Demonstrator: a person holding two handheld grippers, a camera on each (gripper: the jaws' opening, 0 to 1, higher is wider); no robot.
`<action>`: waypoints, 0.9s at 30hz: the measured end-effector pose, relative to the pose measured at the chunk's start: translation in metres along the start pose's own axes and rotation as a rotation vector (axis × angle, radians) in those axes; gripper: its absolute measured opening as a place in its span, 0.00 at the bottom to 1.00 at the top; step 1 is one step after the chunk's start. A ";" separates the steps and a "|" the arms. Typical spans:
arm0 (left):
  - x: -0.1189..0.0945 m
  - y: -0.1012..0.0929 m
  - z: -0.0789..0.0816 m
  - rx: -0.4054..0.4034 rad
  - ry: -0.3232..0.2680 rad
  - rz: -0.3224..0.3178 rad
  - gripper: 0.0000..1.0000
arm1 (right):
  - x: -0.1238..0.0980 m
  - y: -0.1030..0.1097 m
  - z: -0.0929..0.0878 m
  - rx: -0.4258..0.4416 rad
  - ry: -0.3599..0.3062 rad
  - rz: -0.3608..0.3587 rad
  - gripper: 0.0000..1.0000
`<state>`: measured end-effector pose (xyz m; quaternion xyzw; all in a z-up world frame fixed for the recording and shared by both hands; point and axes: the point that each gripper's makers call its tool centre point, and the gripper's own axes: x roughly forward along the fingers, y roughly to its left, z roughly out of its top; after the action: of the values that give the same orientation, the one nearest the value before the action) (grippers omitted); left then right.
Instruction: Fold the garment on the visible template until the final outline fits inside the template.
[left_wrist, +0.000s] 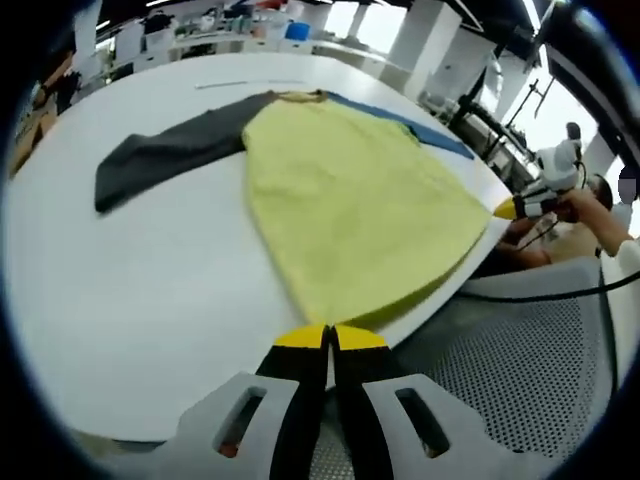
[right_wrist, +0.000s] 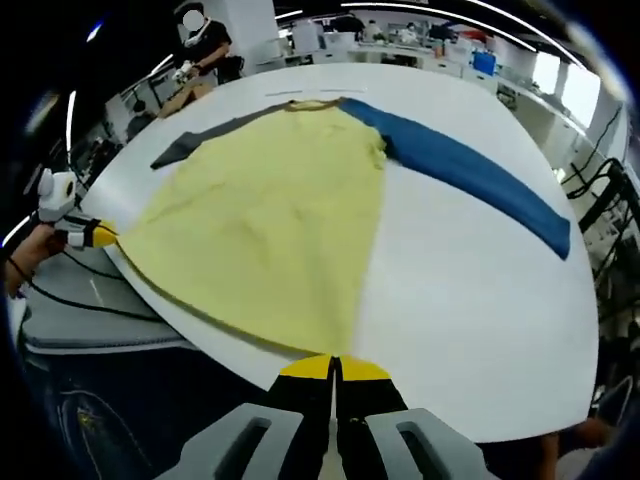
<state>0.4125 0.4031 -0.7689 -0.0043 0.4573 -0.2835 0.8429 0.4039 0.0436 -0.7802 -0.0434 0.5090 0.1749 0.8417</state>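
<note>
A long-sleeved garment (left_wrist: 350, 200) lies flat on the white table (left_wrist: 130, 300). It has a yellow body, a dark grey sleeve (left_wrist: 160, 155) and a blue sleeve (left_wrist: 420, 130). Its hem runs along the near table edge. My left gripper (left_wrist: 330, 338) is shut at one hem corner, its yellow tips against the fabric. My right gripper (right_wrist: 335, 368) is shut at the other hem corner of the garment (right_wrist: 270, 220). Each one appears in the other view: the right gripper (left_wrist: 510, 208) and the left gripper (right_wrist: 95, 235), both at a hem corner. The blue sleeve (right_wrist: 470, 170) stretches out to the side.
A faint thin line (left_wrist: 250, 83) marks the table beyond the collar. A grey mesh chair (left_wrist: 520, 350) and a black cable (left_wrist: 560, 292) sit below the table edge. Desks with clutter stand at the back, and a person (right_wrist: 200, 35) is beyond the far corner.
</note>
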 end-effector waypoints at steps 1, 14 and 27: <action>0.000 0.000 -0.001 0.000 0.005 0.001 0.00 | 0.000 0.000 0.000 -0.002 0.002 -0.002 0.00; 0.000 0.000 -0.008 -0.002 0.029 0.014 0.00 | 0.001 0.004 0.000 0.019 -0.015 0.045 0.00; -0.009 -0.003 0.007 -0.045 -0.026 -0.006 0.25 | -0.010 0.007 0.017 0.078 -0.058 0.098 0.27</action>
<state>0.4127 0.4032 -0.7569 -0.0284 0.4524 -0.2755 0.8477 0.4118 0.0518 -0.7621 0.0194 0.4922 0.1970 0.8477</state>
